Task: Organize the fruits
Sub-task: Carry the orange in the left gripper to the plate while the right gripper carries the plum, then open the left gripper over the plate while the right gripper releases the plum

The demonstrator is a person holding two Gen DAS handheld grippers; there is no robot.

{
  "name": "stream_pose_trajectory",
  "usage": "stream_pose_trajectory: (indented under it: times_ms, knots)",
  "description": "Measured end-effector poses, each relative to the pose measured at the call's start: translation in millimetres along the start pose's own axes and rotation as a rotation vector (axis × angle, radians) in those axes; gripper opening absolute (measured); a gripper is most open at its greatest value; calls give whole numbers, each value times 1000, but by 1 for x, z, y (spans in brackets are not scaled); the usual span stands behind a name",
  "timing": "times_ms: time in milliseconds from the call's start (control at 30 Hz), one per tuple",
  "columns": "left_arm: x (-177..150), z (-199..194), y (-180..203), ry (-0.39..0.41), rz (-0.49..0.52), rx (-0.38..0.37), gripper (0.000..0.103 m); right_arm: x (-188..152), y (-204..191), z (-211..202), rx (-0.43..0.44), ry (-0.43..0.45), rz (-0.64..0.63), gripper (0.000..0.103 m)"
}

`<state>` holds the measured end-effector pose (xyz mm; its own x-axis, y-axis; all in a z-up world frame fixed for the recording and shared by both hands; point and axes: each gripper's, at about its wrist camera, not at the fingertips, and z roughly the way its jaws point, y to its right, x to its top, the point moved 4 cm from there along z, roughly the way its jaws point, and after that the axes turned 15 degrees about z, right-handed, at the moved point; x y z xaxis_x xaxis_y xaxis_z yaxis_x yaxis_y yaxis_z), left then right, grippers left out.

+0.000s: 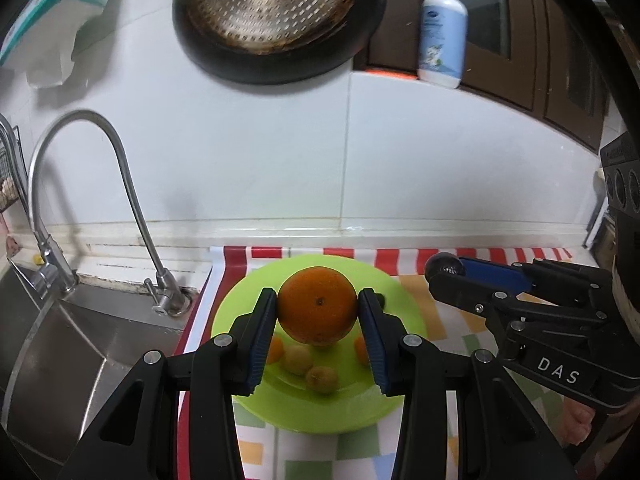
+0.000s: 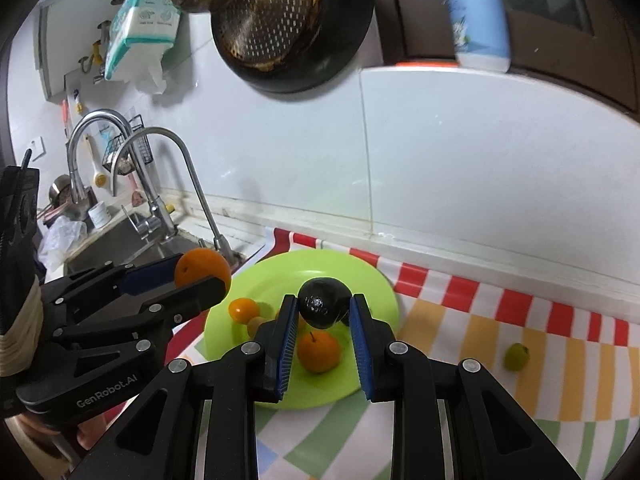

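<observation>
My left gripper is shut on a large orange and holds it above a lime-green plate. Small yellowish fruits and orange ones lie on the plate beneath it. My right gripper is shut on a round black fruit, also above the green plate. An orange and a smaller orange fruit rest on that plate. Each view shows the other gripper from the side: the right gripper with the black fruit, the left gripper with the orange.
A small green fruit lies on the striped, checked cloth right of the plate. A steel sink with a curved faucet is on the left. A pan hangs on the tiled wall, beside a soap bottle.
</observation>
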<state>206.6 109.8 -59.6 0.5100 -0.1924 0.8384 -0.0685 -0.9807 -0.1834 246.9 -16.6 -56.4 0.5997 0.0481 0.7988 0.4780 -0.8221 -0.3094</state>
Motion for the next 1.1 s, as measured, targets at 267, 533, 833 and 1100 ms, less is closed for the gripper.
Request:
stream_pose_trajectory:
  times_ms: [267,533,833,1100]
  knots:
    - [-7,37,-20,-61,-23,-16,41,7,-1,43,-6,-50,-17,27]
    - [-14,68,-30,-111,-2,-10,41,11,6,81,-14,-98,-2,27]
    - [-20,96,-35,-163,3,-35,41,13,12,106,-20,-134,11,27]
    - [-21,100,-34,-188,4,-56,42,15,14,111,-26,-133,16,28]
